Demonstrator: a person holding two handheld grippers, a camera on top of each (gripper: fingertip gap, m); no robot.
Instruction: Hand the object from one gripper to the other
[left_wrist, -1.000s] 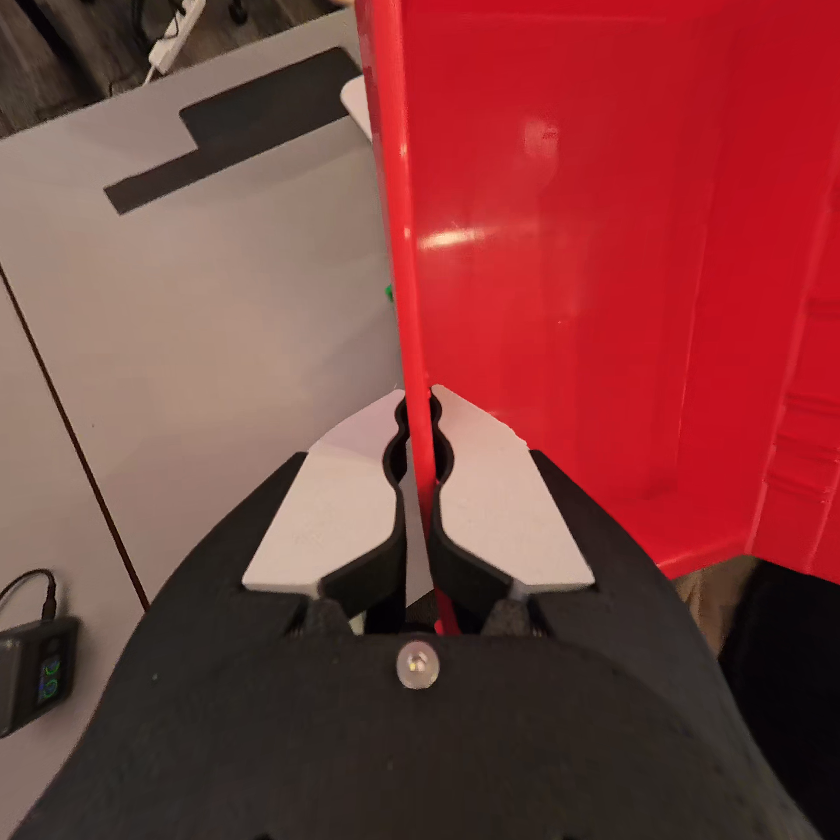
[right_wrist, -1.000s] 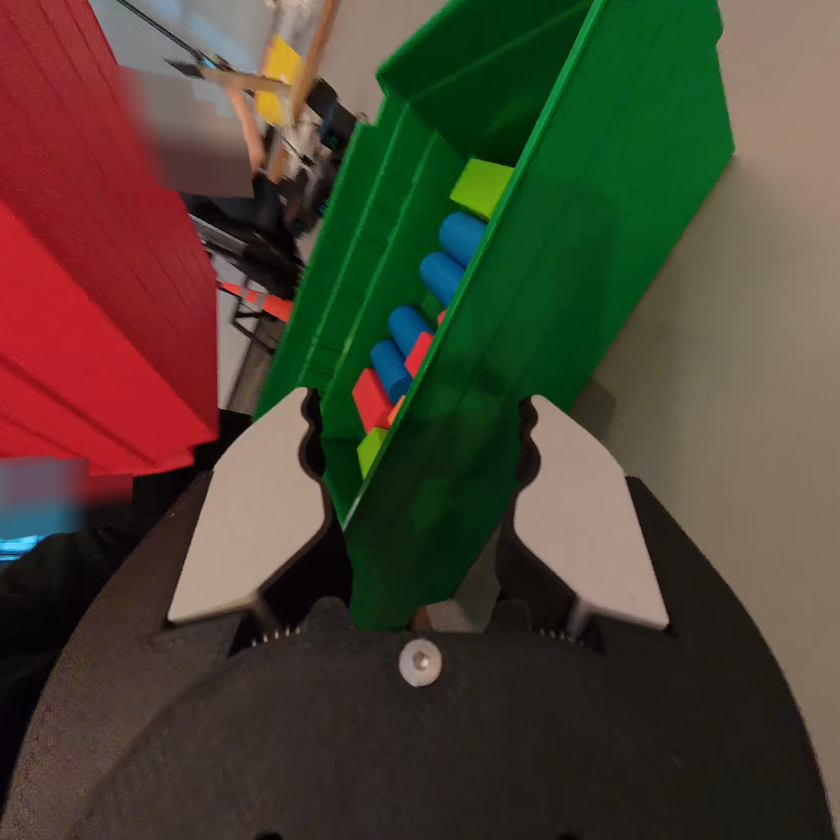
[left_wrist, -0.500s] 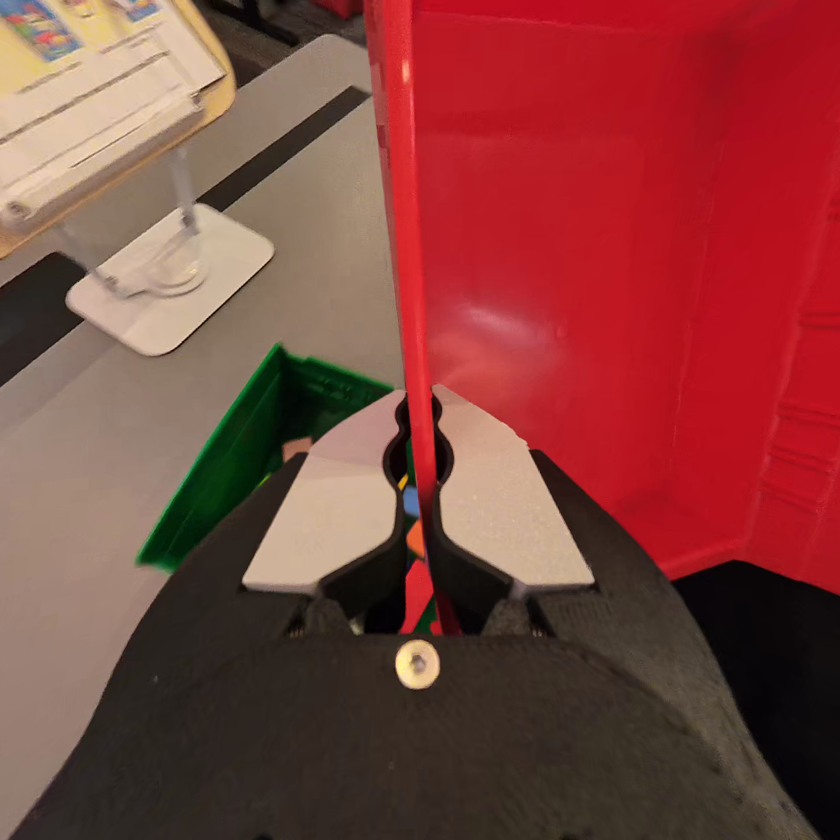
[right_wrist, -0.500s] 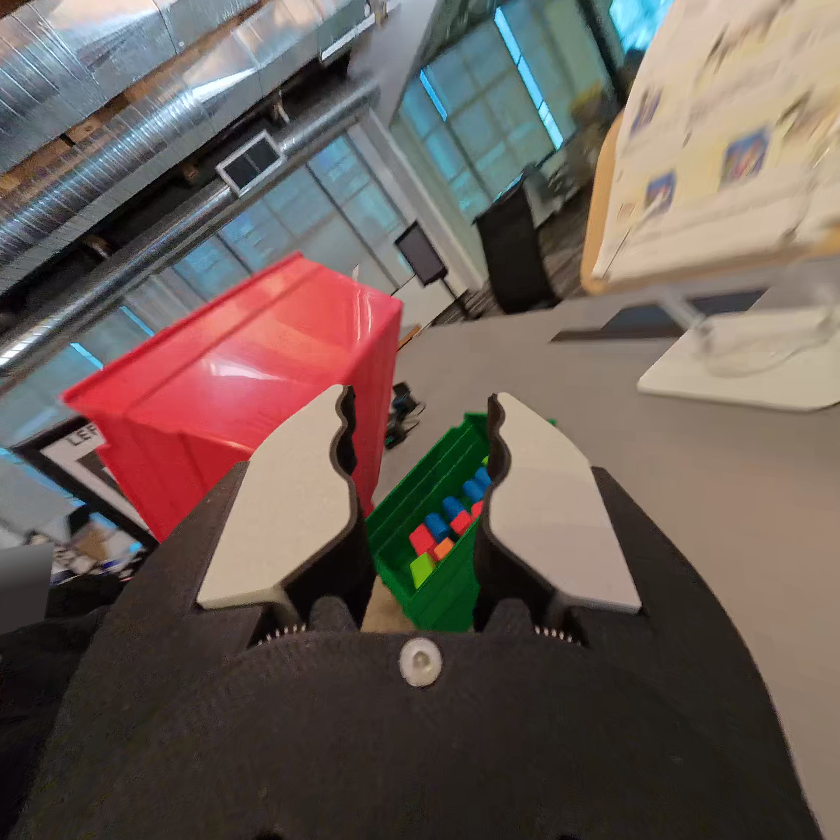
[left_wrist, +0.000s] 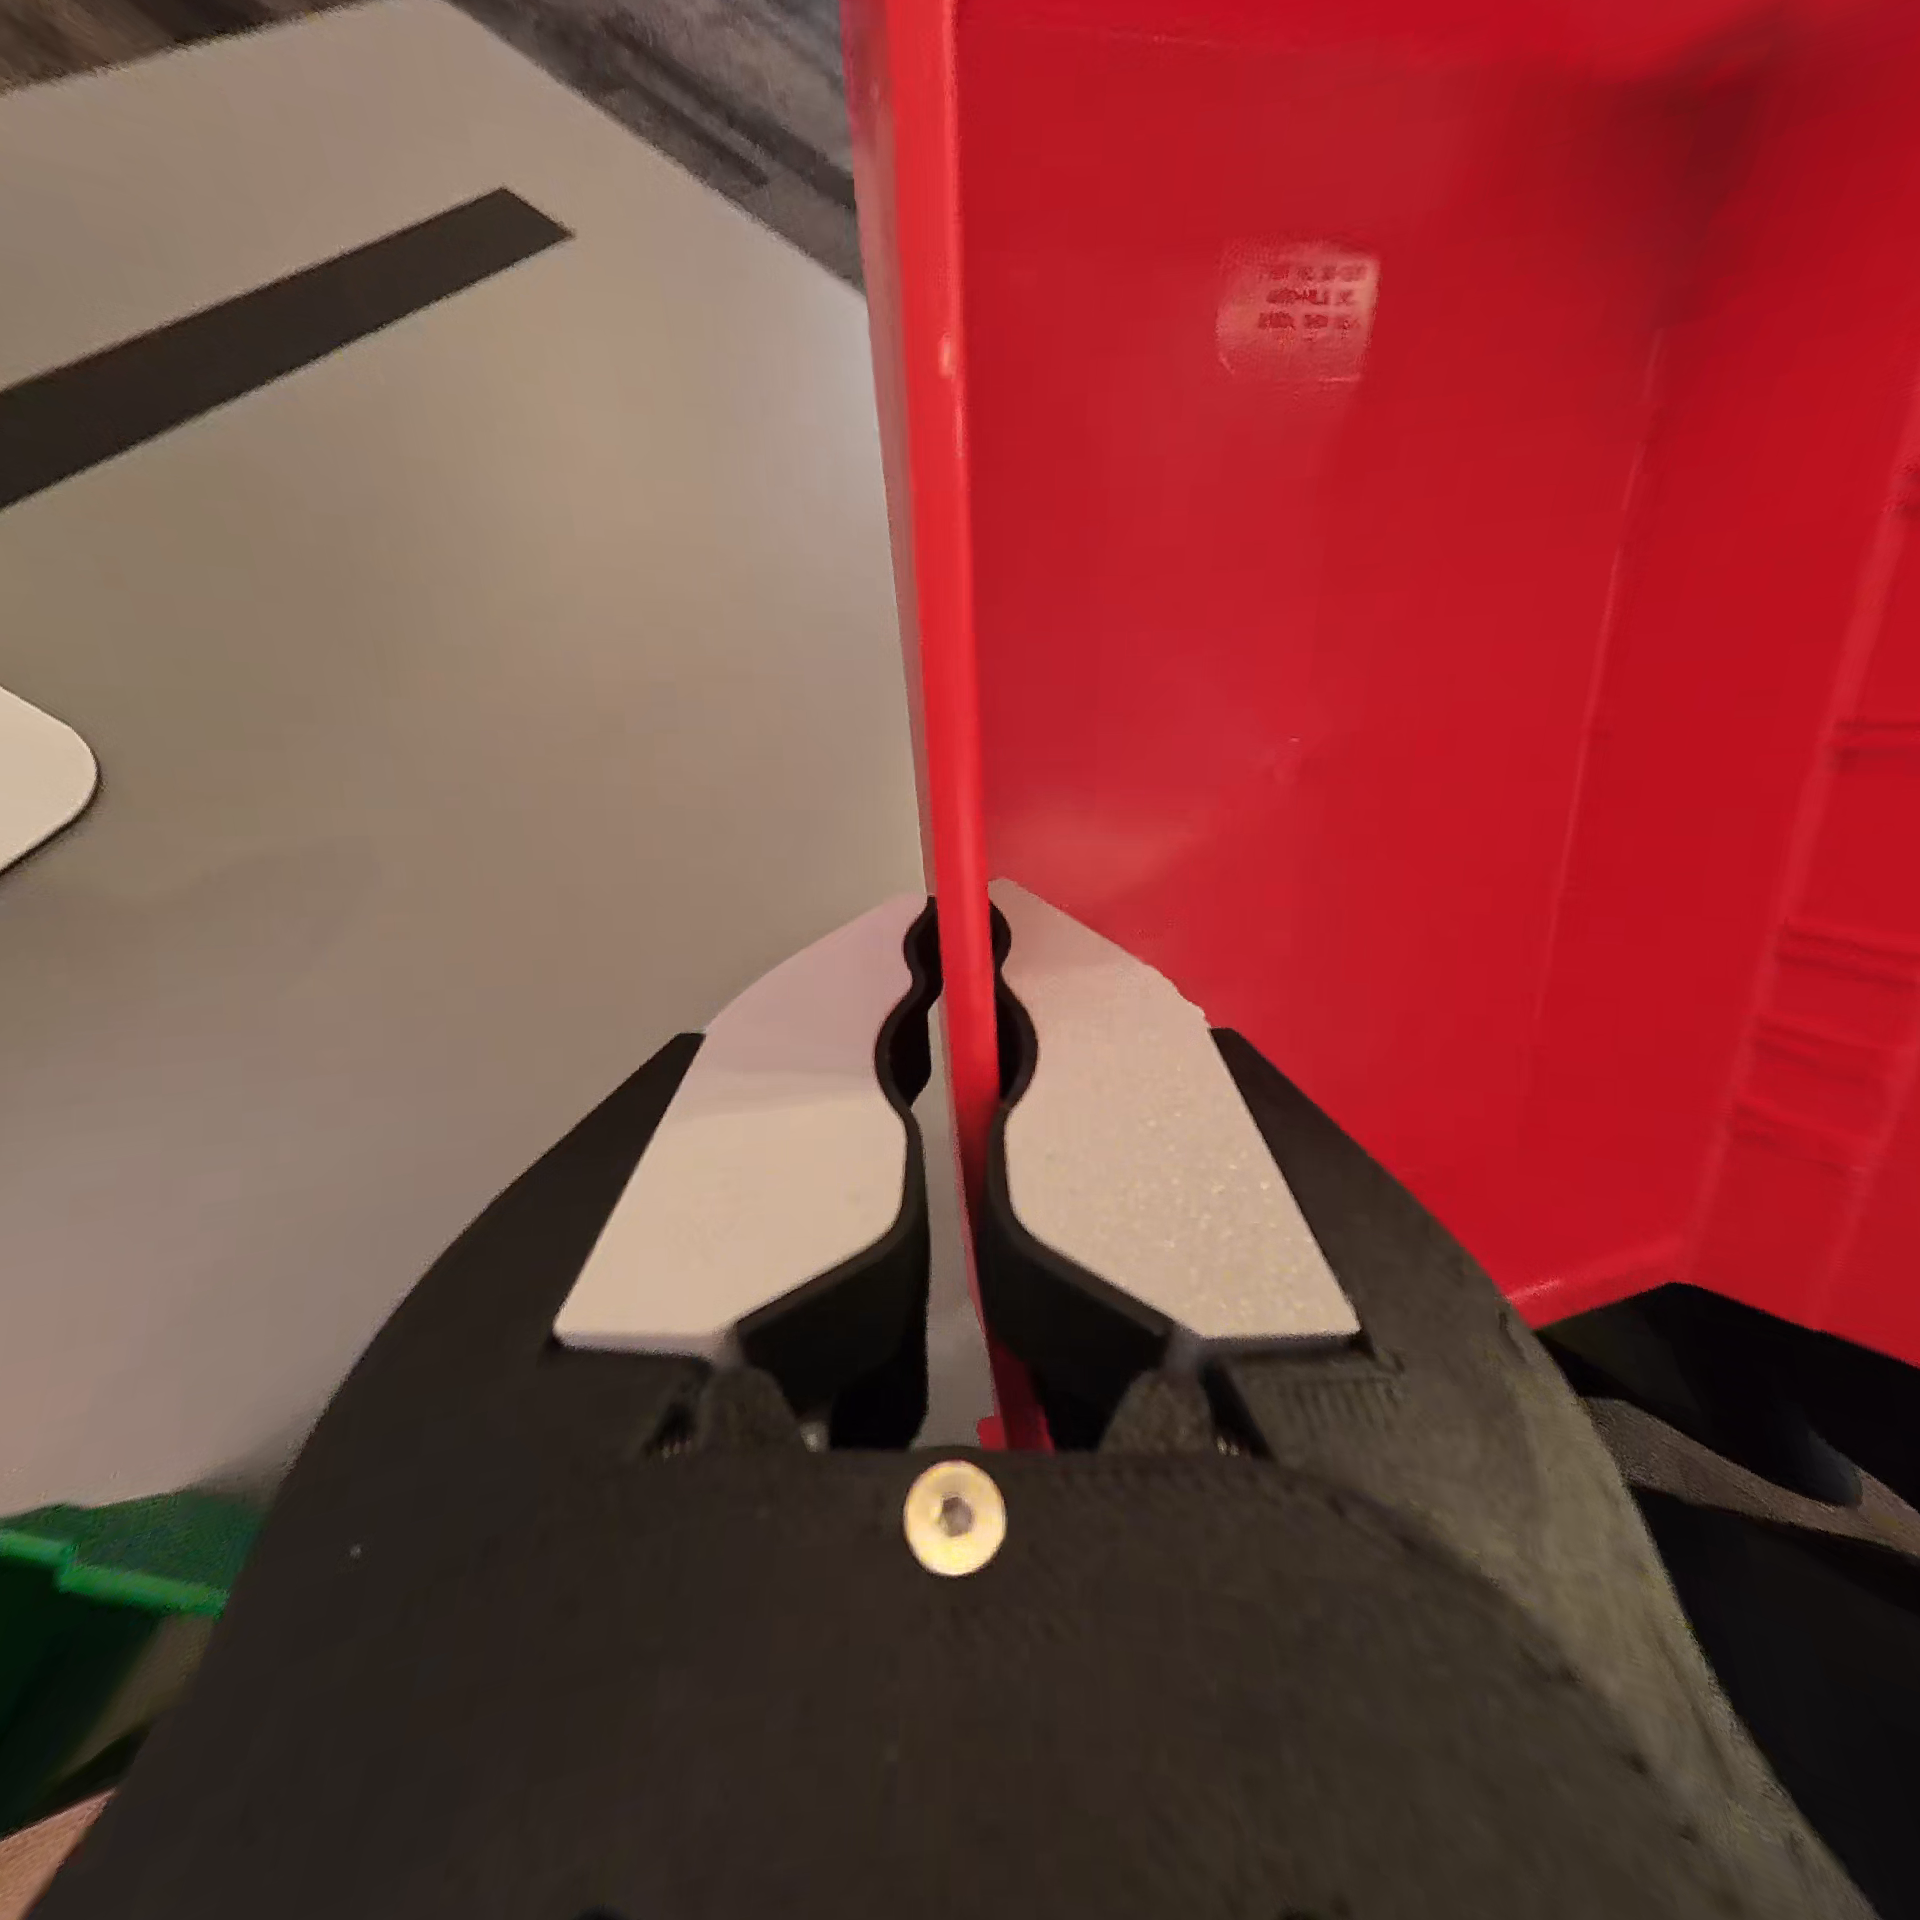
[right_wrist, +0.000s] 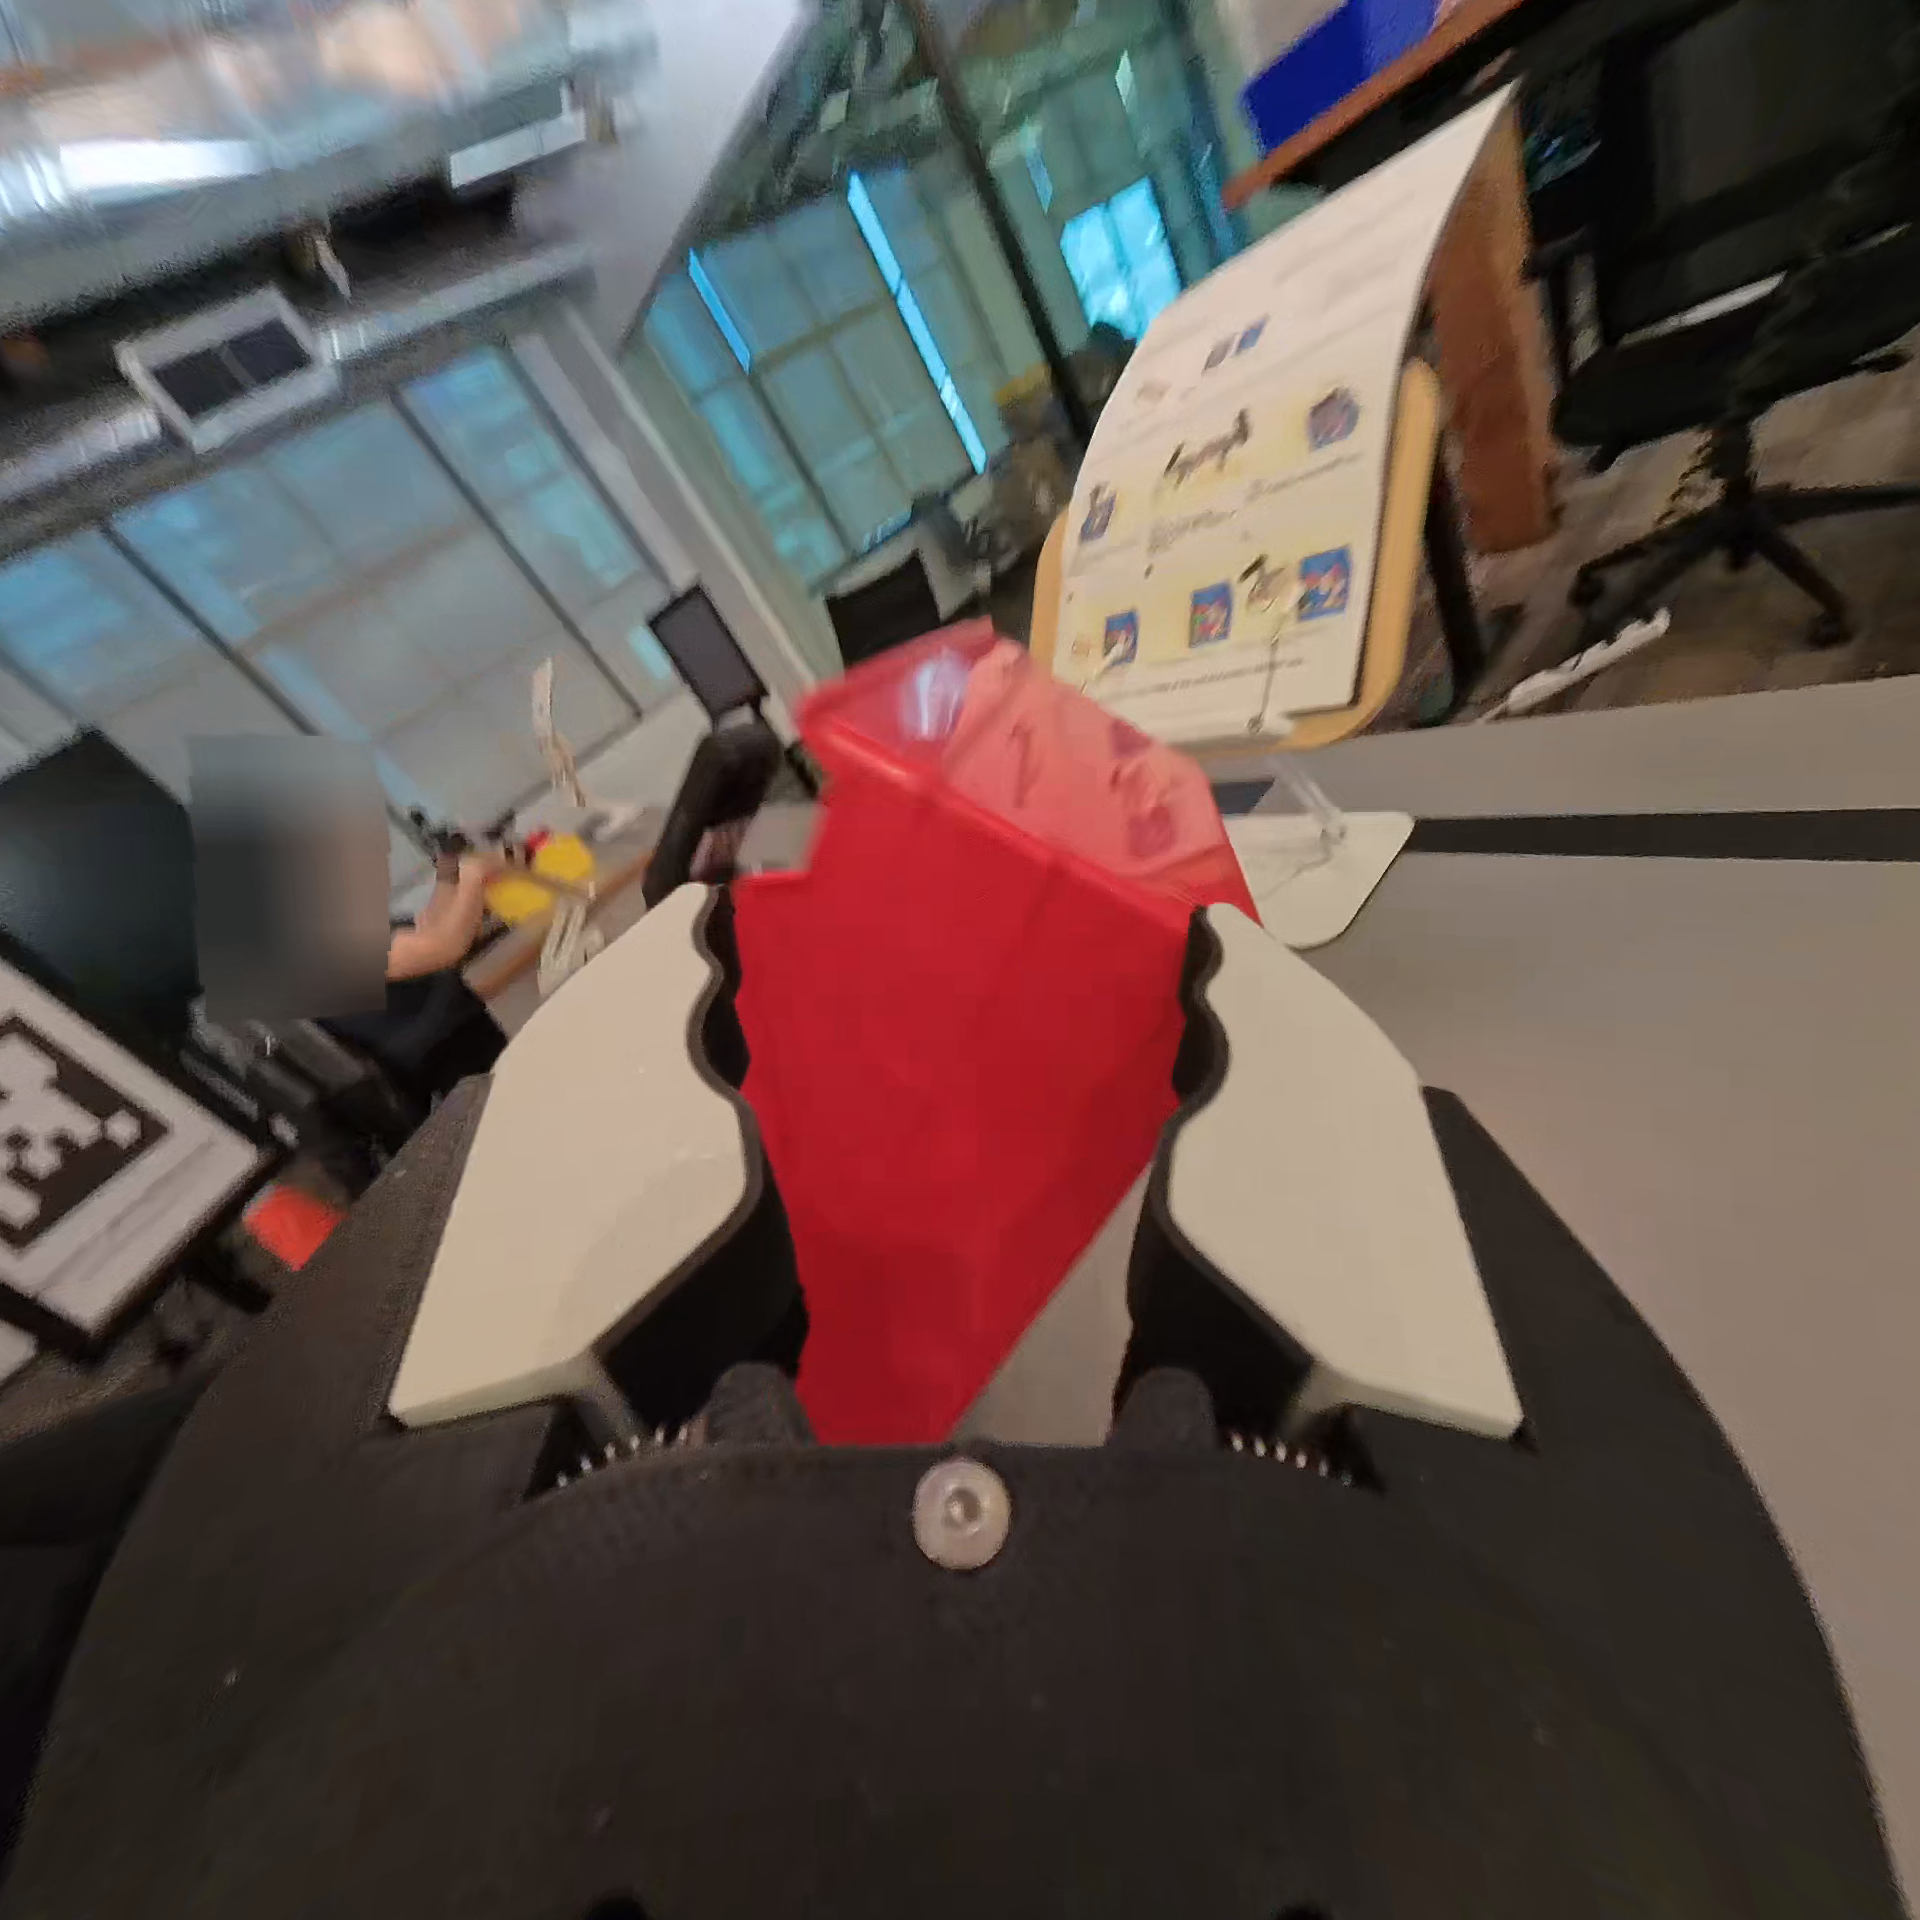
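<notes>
Red plastic wall of the glossy red storage bin (left_wrist: 1351, 623) is pinched between your left gripper (left_wrist: 964, 914) fingers, jaws nearly together on that thin upright edge, bin's open inside facing right of the fingers. Your right gripper (right_wrist: 956, 914) has its white-faced fingers spread wide, nothing between them touching; the red bin (right_wrist: 956, 1039) sits framed in the gap, whether it reaches the pads you cannot tell from this blurred view. Bin is held off the grey tabletop (left_wrist: 416, 727), tilted, its base end pointing away from the right gripper. Left of the bin, a black tape strip (left_wrist: 260, 322) runs across the table, with a white rounded stand base (left_wrist: 31, 779) further left. Green plastic bin corner (left_wrist: 94, 1569) shows low, left of the left gripper body. Beyond the red bin, a printed sheet on a wooden clipboard stand (right_wrist: 1247, 499) stands on the table. A person sits far left of the bin, by a black-and-white marker board (right_wrist: 62, 1143).
</notes>
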